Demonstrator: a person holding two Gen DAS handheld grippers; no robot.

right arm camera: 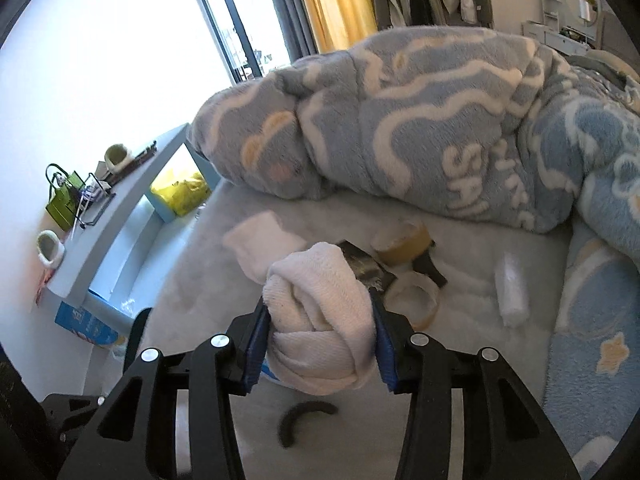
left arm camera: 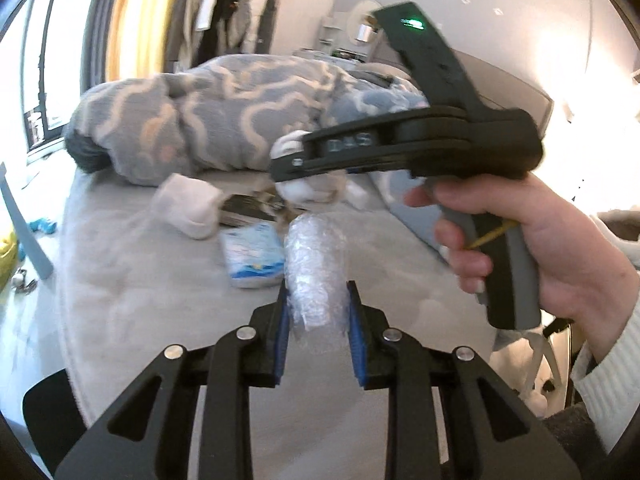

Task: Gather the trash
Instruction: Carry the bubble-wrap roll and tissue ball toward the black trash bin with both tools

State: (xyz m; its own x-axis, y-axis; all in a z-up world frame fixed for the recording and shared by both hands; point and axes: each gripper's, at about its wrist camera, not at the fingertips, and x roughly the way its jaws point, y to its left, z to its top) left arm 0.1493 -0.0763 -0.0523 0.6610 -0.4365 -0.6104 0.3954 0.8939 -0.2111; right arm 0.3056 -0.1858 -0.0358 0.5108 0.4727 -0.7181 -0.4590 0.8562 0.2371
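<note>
My left gripper [left arm camera: 318, 300] is shut on a roll of clear bubble wrap [left arm camera: 316, 268] and holds it above the grey bed sheet [left arm camera: 140, 280]. My right gripper [right arm camera: 318, 316] is shut on a rolled white sock [right arm camera: 320, 320], held over the bed; it also shows in the left wrist view [left arm camera: 304, 174], held by a hand. On the sheet lie another white sock [right arm camera: 264, 248], two tape rolls [right arm camera: 402, 242] [right arm camera: 414, 298], a dark packet [right arm camera: 366, 268], a white wrapped roll [right arm camera: 510, 294] and a blue-white tissue pack [left arm camera: 252, 256].
A bunched blue and white patterned blanket [right arm camera: 400, 120] fills the back of the bed. A dark curved piece [right arm camera: 304, 416] lies near the front. A pale blue shelf [right arm camera: 112, 216] with small items stands left by the window, a yellow bag [right arm camera: 180, 192] behind it.
</note>
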